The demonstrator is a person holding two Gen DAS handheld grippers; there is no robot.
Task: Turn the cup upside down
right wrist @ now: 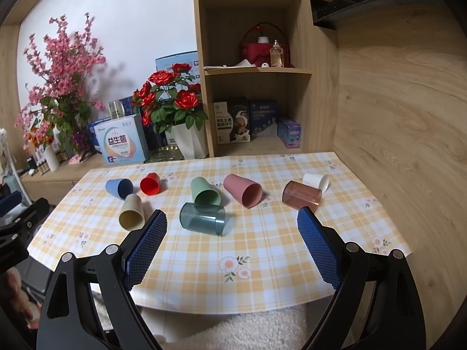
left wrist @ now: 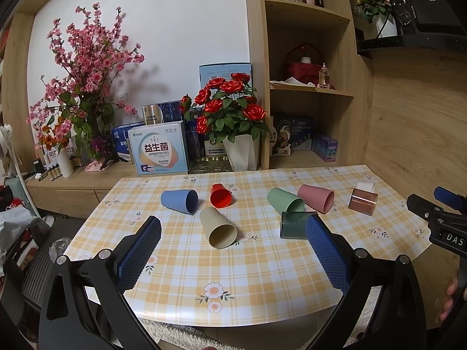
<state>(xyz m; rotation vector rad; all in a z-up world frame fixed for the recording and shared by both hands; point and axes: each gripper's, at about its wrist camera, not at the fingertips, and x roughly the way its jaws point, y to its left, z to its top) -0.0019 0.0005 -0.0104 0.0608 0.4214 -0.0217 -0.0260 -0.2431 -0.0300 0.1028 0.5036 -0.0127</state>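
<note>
— Where do the cups lie?
— On their sides across the tabletop (right wrist: 262, 262): blue cup (right wrist: 119, 187), red cup (right wrist: 149, 184), beige cup (right wrist: 132, 212), green cup (right wrist: 205, 191), pink cup (right wrist: 243, 190).
— The tools?
— Left tool (left wrist: 233, 258) and right tool (right wrist: 232, 249) both spread wide, holding nothing.

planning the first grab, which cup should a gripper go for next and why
Probably ease the right gripper forward and down onto the dark teal cup. Both grippers are open and hold nothing, every cup lies on its side on the checked table, and the teal one is nearest, almost centred between the right gripper's fingers, with bare cloth in front of it.
</note>
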